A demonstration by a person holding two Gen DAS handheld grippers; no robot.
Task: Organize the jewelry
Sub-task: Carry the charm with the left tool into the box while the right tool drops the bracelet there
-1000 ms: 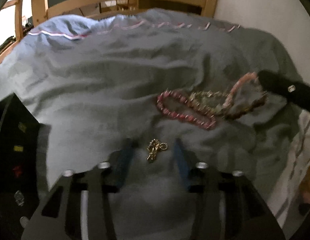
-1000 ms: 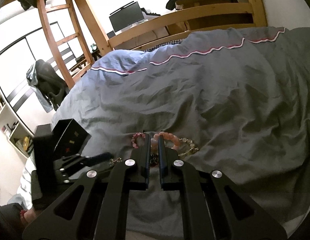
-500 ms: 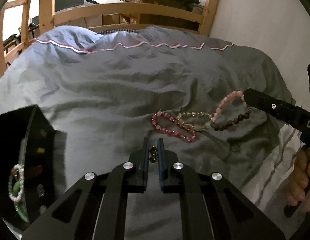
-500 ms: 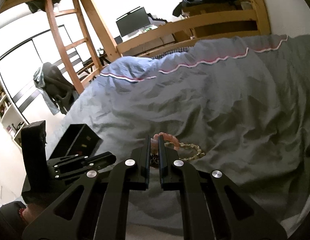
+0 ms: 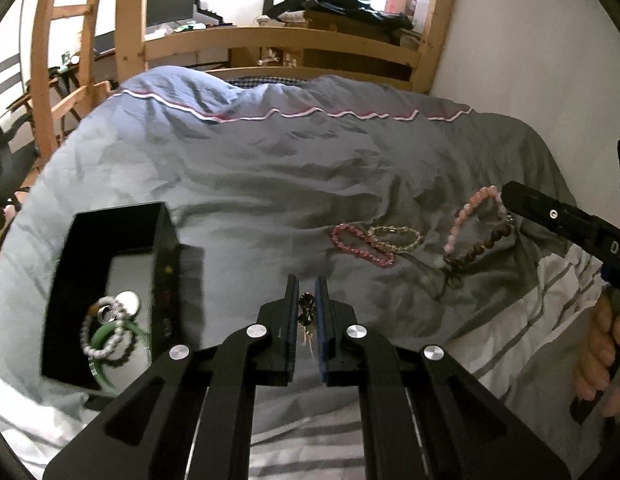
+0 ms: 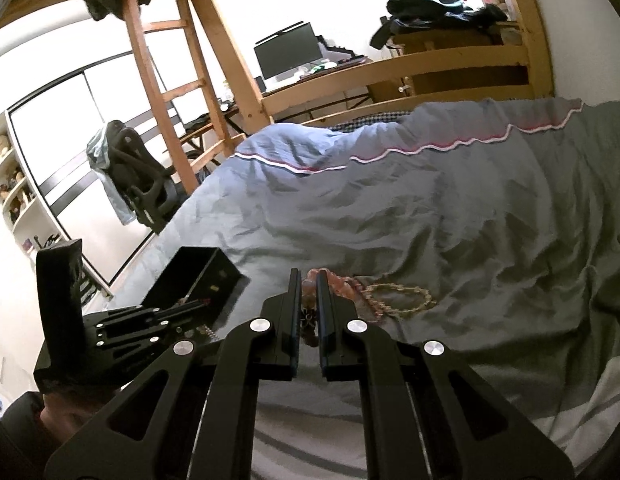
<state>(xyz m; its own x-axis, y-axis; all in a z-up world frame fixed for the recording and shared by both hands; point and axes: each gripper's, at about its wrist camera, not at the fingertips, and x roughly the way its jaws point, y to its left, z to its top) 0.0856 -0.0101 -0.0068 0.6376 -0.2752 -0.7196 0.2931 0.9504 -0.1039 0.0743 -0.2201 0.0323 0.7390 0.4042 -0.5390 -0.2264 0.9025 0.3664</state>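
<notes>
Gold trinket (image 5: 307, 309) between left claw (image 5: 307, 285) fingers

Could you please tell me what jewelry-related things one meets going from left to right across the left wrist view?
black jewelry box → left gripper pinching a small gold charm → red bead bracelet → pink bead bracelet → right gripper's finger

Box (image 5: 109, 280) lies left on the duvet (image 5: 289, 168), bracelets (image 5: 374, 240) lie right
</notes>
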